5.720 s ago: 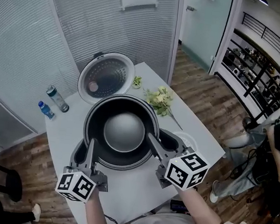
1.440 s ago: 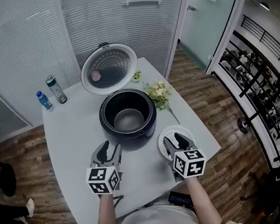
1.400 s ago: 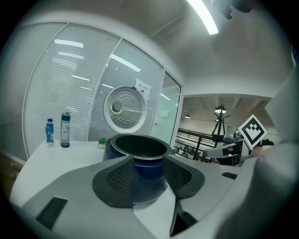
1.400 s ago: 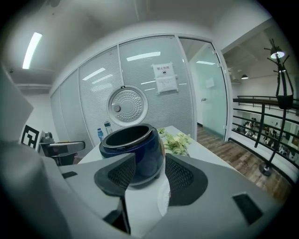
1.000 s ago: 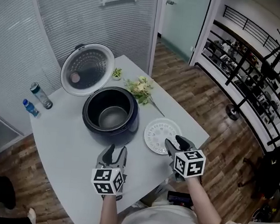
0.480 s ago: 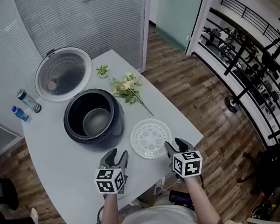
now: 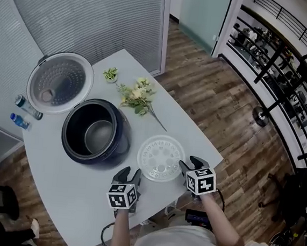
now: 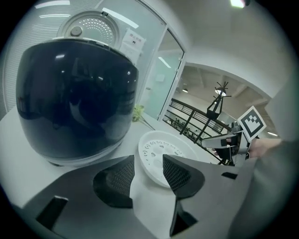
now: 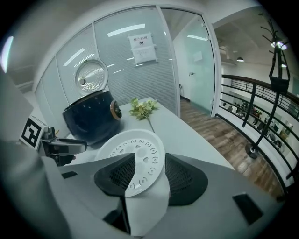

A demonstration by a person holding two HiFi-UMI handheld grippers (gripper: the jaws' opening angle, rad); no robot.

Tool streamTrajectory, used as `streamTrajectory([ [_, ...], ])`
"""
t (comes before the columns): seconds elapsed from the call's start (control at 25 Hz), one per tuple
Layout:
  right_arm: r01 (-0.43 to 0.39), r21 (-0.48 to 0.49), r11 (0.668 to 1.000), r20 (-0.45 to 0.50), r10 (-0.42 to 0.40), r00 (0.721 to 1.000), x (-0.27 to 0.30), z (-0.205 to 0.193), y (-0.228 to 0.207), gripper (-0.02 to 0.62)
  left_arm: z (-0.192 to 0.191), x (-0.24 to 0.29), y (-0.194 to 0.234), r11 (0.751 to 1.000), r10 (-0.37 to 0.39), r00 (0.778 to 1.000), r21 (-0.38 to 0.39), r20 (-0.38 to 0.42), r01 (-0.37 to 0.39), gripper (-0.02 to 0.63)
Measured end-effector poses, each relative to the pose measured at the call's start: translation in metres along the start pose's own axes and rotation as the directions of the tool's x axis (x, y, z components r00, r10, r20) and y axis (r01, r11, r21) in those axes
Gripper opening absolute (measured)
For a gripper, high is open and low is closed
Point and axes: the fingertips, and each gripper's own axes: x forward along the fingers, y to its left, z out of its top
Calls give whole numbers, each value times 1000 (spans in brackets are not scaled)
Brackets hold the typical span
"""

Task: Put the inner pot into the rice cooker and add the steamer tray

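Note:
The dark rice cooker [image 7: 96, 133] stands on the white table with its lid [image 7: 60, 82] swung open, and the inner pot [image 7: 99, 136] sits inside it. The white perforated steamer tray [image 7: 161, 157] lies flat to the cooker's right. My left gripper [image 7: 128, 172] is open just short of the tray's near left rim; in the left gripper view the tray [image 8: 163, 154] lies beyond the left gripper [image 8: 148, 158]. My right gripper [image 7: 188, 163] is open at the tray's right rim. In the right gripper view the tray [image 9: 135, 154] reaches in between the right gripper's [image 9: 150, 158] jaws.
A bunch of flowers [image 7: 137, 96] and a small green sprig [image 7: 111, 74] lie behind the tray. Two bottles [image 7: 23, 106] lie at the table's far left. The table's front edge [image 7: 185, 190] runs just under both grippers, with wooden floor beyond.
Long before, both grippers held the inner pot over the cooker; it now sits inside. Over the last second both grippers came down and closer to the steamer tray's rim.

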Motion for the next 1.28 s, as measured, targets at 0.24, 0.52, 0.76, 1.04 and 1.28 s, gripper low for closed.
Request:
streamTrajectory([
  [0.24, -35, 10, 999, -51, 36, 998, 26, -10, -12, 198, -6, 23, 8, 998, 24, 999, -58, -27, -26, 187],
  [0.52, -87, 4, 996, -90, 87, 992, 46, -15, -13, 198, -17, 42, 10, 994, 42, 997, -96, -58, -48, 186],
  [0.76, -108, 45, 993, -115, 113, 987, 57, -24, -13, 198, -25, 53, 8, 992, 44, 996, -114, -74, -53, 186],
  [1.04, -138, 88, 987, -117, 147, 982, 60, -27, -13, 118, -22, 58, 3, 989, 30, 998, -140, -59, -38, 118],
  [1.28, -137, 89, 987, -98, 146, 984, 56, -22, -14, 112, -20, 56, 0, 991, 37, 998, -130, -52, -44, 115],
])
